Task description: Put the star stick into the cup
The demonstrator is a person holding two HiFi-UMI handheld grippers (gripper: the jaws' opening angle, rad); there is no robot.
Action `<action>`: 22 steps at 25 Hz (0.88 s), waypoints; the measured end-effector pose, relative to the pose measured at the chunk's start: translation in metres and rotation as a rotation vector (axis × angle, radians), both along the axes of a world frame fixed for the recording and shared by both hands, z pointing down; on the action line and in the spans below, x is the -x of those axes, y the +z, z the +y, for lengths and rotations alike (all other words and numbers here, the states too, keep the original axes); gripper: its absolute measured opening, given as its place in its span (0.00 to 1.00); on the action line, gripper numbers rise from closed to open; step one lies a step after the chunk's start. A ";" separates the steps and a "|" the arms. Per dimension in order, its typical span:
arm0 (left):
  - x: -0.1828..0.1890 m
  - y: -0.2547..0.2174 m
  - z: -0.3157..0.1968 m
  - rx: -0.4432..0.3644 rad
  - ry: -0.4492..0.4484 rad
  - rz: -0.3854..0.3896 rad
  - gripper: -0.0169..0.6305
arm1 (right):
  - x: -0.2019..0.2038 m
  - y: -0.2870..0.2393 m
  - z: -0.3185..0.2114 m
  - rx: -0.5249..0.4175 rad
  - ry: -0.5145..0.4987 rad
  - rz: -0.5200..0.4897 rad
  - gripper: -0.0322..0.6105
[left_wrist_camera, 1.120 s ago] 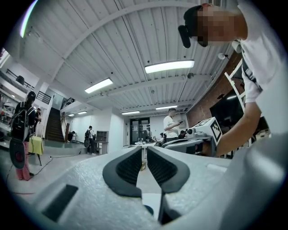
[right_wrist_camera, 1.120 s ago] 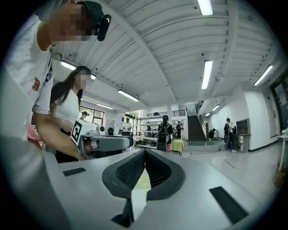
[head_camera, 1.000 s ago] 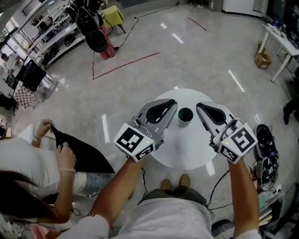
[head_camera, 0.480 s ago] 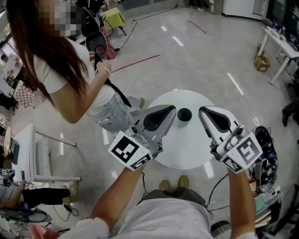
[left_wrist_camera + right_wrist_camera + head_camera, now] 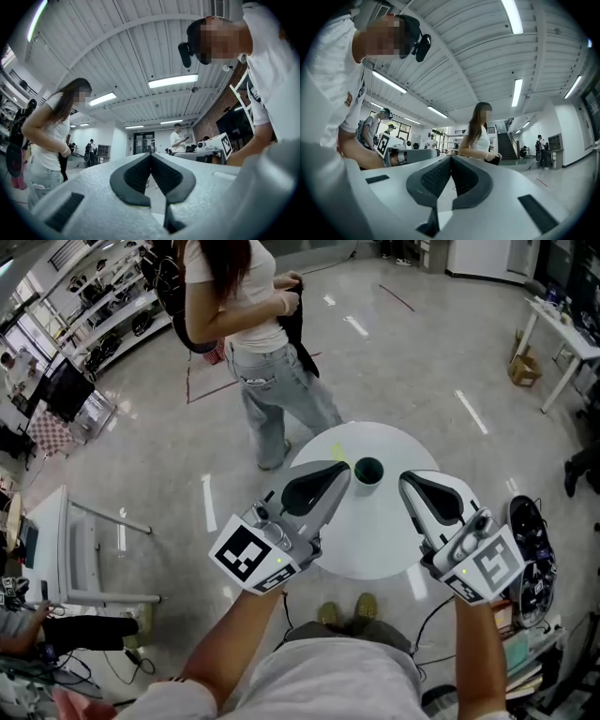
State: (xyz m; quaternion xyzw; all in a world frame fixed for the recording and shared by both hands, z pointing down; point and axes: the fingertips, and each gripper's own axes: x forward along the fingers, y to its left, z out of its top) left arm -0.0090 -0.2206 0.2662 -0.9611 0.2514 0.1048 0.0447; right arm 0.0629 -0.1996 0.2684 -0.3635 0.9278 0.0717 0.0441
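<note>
Both my left gripper point(image 5: 343, 469) and right gripper point(image 5: 405, 480) are closed tight on nothing, tips flanking the dark cup point(image 5: 367, 470) on the round white table point(image 5: 375, 535), a person point(image 5: 258, 343) standing just beyond on the glossy grey floor point(image 5: 422, 362).

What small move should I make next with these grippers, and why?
Probably open the left gripper and lower it toward the table: both it and the right gripper are shut on nothing, held above the table beside the cup.
</note>
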 end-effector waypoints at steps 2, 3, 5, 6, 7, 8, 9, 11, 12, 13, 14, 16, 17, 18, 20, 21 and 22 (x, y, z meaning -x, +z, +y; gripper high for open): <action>0.001 -0.001 0.004 -0.005 0.003 -0.002 0.05 | 0.002 0.002 0.003 0.005 -0.002 0.000 0.07; 0.002 -0.002 0.006 -0.007 0.006 -0.003 0.05 | 0.003 0.003 0.005 0.006 -0.003 0.002 0.07; 0.003 -0.003 0.009 -0.012 0.011 -0.007 0.05 | 0.005 0.003 0.007 0.008 -0.003 0.003 0.07; 0.003 -0.004 0.011 -0.013 0.013 -0.009 0.05 | 0.006 0.004 0.008 0.009 -0.003 0.005 0.07; 0.004 -0.004 0.012 -0.013 0.014 -0.011 0.05 | 0.007 0.004 0.008 0.010 -0.003 0.007 0.07; 0.004 -0.003 0.013 -0.012 0.015 -0.012 0.05 | 0.007 0.005 0.009 0.011 -0.002 0.010 0.07; 0.004 -0.002 0.014 -0.009 0.016 -0.012 0.05 | 0.008 0.005 0.009 0.012 -0.002 0.012 0.07; 0.005 -0.001 0.016 -0.006 0.019 -0.012 0.05 | 0.009 0.007 0.011 0.011 -0.001 0.018 0.07; 0.005 0.000 0.017 -0.005 0.020 -0.012 0.05 | 0.009 0.008 0.012 0.011 -0.001 0.021 0.07; 0.005 0.001 0.017 -0.004 0.021 -0.012 0.05 | 0.010 0.008 0.012 0.010 0.000 0.024 0.07; 0.005 0.002 0.017 -0.003 0.021 -0.012 0.05 | 0.010 0.009 0.013 0.010 -0.001 0.027 0.07; 0.005 0.003 0.017 -0.001 0.021 -0.012 0.05 | 0.011 0.011 0.013 0.010 -0.002 0.033 0.07; 0.005 0.004 0.017 0.000 0.021 -0.011 0.05 | 0.011 0.012 0.013 0.011 -0.002 0.035 0.07; 0.004 0.004 0.017 -0.001 0.022 -0.010 0.05 | 0.010 0.013 0.013 0.012 -0.002 0.036 0.07; 0.004 0.004 0.017 -0.003 0.024 -0.009 0.05 | 0.010 0.014 0.014 0.012 -0.001 0.036 0.07; 0.004 0.003 0.018 -0.003 0.025 -0.008 0.05 | 0.010 0.013 0.014 0.012 0.000 0.036 0.07; 0.004 0.003 0.018 -0.003 0.026 -0.008 0.05 | 0.011 0.013 0.014 0.011 0.001 0.035 0.07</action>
